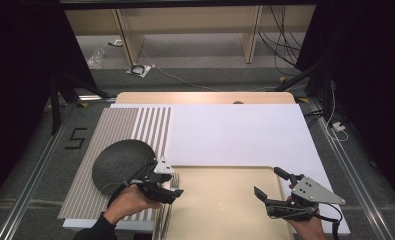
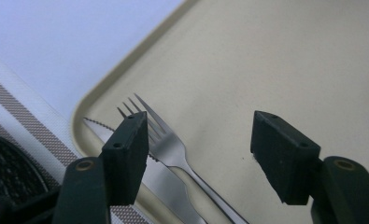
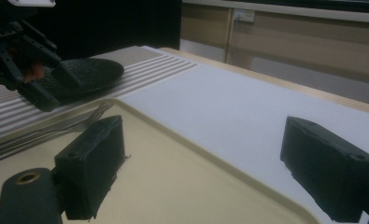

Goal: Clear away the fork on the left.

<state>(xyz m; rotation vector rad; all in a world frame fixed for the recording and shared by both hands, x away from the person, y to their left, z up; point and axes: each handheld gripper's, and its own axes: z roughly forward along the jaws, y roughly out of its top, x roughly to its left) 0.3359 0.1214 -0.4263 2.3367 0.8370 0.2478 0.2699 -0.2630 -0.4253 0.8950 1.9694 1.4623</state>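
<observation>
A steel fork [image 2: 173,144] and a knife [image 2: 166,184] lie side by side at the left rim of a beige tray [image 1: 225,200], tips pointing to the far corner. Just above them hangs my left gripper [image 2: 210,149], open, with nothing between its pads; the fork lies under its left jaw. In the high view the left gripper [image 1: 177,183] is at the tray's left edge. My right gripper [image 1: 266,181] is over the tray's right part, open and empty. The right gripper view looks between its jaws [image 3: 205,158] across the tray to the fork [image 3: 86,116].
A dark round woven mat [image 1: 122,165] lies on a striped placemat [image 1: 115,135] left of the tray. A white board [image 1: 235,135] covers the table behind the tray. Beyond the table are the floor, cables and wooden shelving.
</observation>
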